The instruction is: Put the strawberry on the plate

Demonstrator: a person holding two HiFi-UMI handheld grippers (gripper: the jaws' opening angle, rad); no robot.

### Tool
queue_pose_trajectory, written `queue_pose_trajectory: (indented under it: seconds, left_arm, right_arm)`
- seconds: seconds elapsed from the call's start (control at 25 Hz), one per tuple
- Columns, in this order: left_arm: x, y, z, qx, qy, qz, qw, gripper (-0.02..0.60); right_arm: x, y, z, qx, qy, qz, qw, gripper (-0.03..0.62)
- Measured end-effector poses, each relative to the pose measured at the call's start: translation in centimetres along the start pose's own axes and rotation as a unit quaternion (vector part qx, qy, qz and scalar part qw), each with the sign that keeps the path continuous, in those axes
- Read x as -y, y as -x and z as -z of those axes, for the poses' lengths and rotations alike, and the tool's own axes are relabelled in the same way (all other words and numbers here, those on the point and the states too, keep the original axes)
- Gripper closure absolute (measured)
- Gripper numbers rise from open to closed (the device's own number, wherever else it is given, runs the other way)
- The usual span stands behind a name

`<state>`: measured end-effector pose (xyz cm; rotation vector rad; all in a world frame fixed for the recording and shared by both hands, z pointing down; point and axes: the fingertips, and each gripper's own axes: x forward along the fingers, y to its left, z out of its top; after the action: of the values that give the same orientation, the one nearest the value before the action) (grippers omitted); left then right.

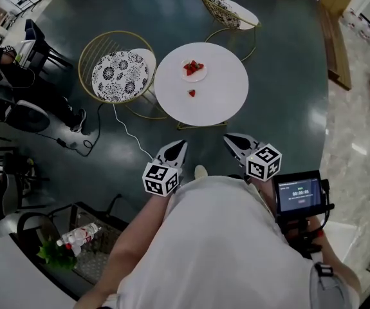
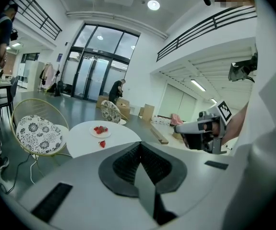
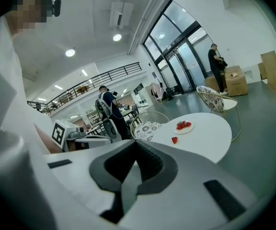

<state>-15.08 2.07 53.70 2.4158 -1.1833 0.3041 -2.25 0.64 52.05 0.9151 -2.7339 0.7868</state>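
The plate (image 1: 201, 77) is holding perhaps three strawberries (image 1: 193, 66); the loose strawberry (image 1: 192, 93) is lying near it on the round table (image 1: 226, 102). The left gripper (image 1: 181, 145) and right gripper (image 1: 230, 138) are hanging closed and empty, well short of the table's edge.

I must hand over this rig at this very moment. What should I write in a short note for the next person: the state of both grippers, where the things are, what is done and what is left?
Left gripper: shut, empty, held in front of the body, short of the table.
Right gripper: shut, empty, beside the left one, also short of the table.
Things: the loose strawberry lies on the round white table, on the near side of the plate. The plate holds several strawberries.
Done: nothing yet; the loose strawberry is untouched.
Left: go to the table, open one gripper, pick up the loose strawberry, set it on the plate.
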Motion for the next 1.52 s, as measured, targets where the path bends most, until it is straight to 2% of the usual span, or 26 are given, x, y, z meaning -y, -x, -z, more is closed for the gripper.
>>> queue_pose_trajectory:
  seconds: [0.6,0.96,1.12,1.52]
  left_arm:
    - [-2.0,0.5,-1.8,-0.002,0.001,-0.003,1.0000,0.574]
    - [-3.2,0.4,-3.0,-0.002,-0.002,-0.008,1.0000,0.574]
    - [-6.1,-3.0,-2.6,-0.014,0.003,-0.013,0.9998,0.574]
    - [-8.7,-8.8,-3.5,-0.035,0.018,-0.019,0.9990,0.574]
  right_arm:
    - [0.7,-0.8,-3.0,0.017,0.004,0.027,0.999,0.588]
    - [0.1,-2.5,-4.1,0.008,0.014,0.015,1.000,0.588]
    - [3.7,-5.6,-4.2,0.002,0.009,0.010,1.000,0.588]
    - [9.7,-8.7,-6.4,-0.020,0.005,0.004,1.000,0.588]
